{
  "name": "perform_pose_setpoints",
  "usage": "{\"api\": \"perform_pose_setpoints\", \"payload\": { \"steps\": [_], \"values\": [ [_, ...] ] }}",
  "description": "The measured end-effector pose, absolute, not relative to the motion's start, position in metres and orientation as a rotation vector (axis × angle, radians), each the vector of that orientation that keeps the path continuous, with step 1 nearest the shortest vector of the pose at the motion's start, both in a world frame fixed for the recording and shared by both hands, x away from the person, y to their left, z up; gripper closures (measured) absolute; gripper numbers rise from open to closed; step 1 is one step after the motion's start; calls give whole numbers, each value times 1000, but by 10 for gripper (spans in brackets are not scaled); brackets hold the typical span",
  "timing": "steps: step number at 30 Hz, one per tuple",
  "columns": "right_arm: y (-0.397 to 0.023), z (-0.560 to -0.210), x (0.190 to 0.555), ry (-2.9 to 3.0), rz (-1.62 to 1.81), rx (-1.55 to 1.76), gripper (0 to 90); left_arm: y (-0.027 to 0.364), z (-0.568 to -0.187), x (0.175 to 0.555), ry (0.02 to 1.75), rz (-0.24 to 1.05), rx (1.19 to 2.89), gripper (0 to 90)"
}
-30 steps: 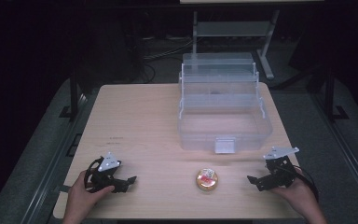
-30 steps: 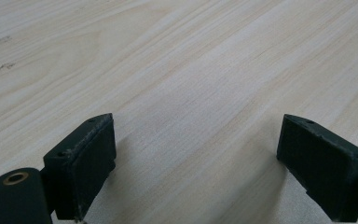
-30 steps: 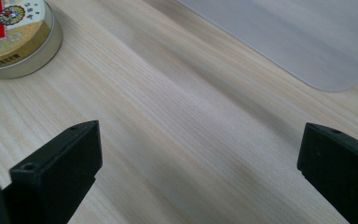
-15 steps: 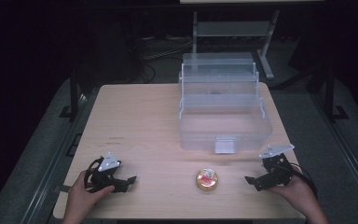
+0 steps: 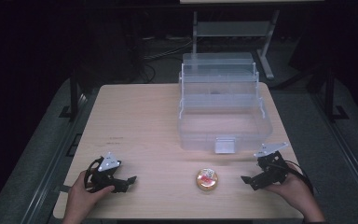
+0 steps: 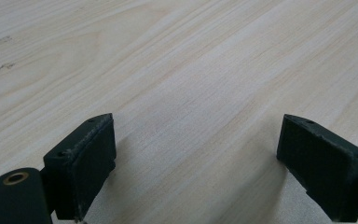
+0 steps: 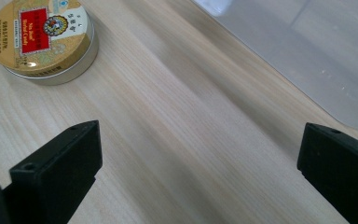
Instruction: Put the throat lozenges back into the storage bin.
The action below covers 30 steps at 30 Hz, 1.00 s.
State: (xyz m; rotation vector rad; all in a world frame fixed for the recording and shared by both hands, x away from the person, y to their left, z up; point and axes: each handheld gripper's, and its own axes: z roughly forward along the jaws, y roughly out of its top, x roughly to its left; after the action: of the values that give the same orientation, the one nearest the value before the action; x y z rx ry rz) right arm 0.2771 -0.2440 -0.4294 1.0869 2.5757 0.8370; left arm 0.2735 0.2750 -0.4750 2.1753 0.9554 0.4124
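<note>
Small round gold tin with red label on lid (image 5: 206, 179) lies flat on light wooden table (image 5: 140, 121), lid up, closed, near front edge, roughly mid-width. In right gripper view, tin (image 7: 42, 39) shows silver side wall, gold top with small print.

Large clear plastic tiered box (image 5: 223, 105) stands behind tin, apart from it, on right half of table. Trays stepped open upward toward rear; white latch (image 5: 225, 145) on front wall faces tin.

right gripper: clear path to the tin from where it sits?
Probably yes. The right gripper rests on the table with its jaws open and pointing toward the tin, and only bare wood lies between them. The clear box sits farther back, off that line.
</note>
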Motion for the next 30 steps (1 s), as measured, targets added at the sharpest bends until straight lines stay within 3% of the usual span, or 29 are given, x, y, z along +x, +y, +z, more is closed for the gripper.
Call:
{"api": "perform_pose_setpoints", "payload": {
  "steps": [30],
  "values": [
    [-212,-423,285,2658,821,972,0,275,-475,273,956,412,2175,107]
  ]
}}
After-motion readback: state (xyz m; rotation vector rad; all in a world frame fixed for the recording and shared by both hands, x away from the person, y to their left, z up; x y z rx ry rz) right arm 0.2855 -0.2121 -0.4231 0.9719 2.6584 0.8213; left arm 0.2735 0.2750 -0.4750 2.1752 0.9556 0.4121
